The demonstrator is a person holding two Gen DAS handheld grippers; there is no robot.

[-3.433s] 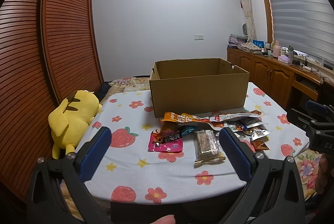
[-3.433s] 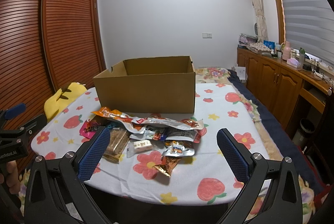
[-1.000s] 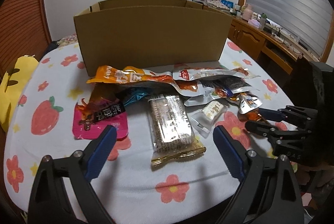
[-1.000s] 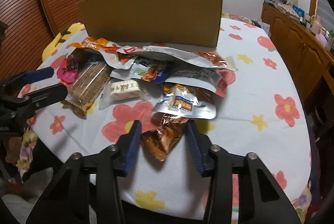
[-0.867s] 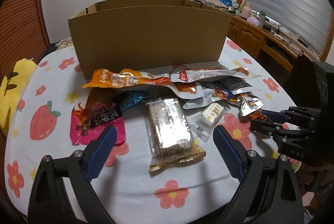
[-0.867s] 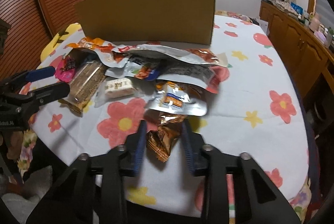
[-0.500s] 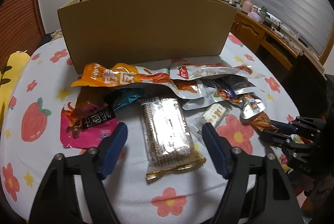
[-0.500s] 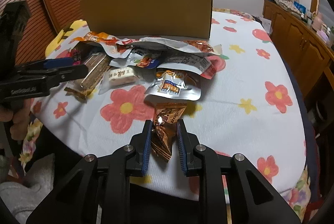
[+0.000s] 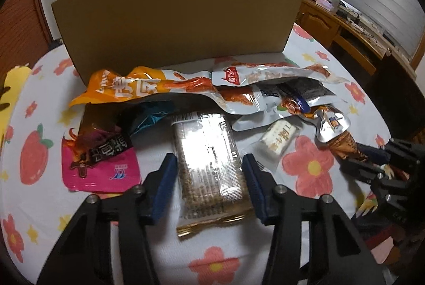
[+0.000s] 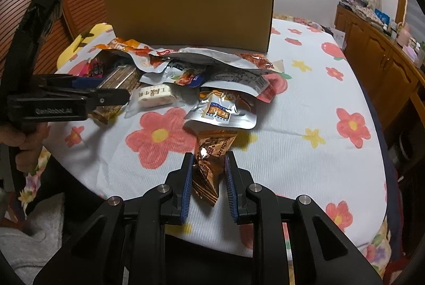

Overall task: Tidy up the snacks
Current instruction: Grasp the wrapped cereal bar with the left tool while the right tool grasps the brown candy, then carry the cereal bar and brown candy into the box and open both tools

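The right gripper (image 10: pixel 207 160) has its fingers (image 10: pixel 186 178) pressed against both sides of a brown foil snack packet (image 10: pixel 211 162), grasping it at the near edge of the desk (image 10: pixel 305 104). The packet sits between the blue pads, its long axis running away from the camera along the fingers, with its wider printed end pointing toward the pile and its crimped narrow end toward the gripper body. Its far end lies just beside a silver pouch (image 10: pixel 221 112).

The left gripper (image 9: pixel 209 165) straddles a clear-wrapped cracker pack (image 9: pixel 208 165); its fingers (image 9: pixel 166 178) stand just beside the pack's long sides, parted and seemingly not squeezing it, though whether the pads touch the wrapper cannot be told. The cracker pack lies flat on the floral cloth, long axis pointing away toward the cardboard box (image 9: pixel 175 19), its gold crimped end nearest the camera.

Left of it lies a pink packet (image 9: pixel 101 165), and to the right a small white candy bar (image 9: pixel 280 137). Behind, a long orange pouch (image 9: pixel 148 88) and a silver-red pouch (image 9: pixel 268 75) lie crosswise along the foot of the box, overlapping other wrappers.
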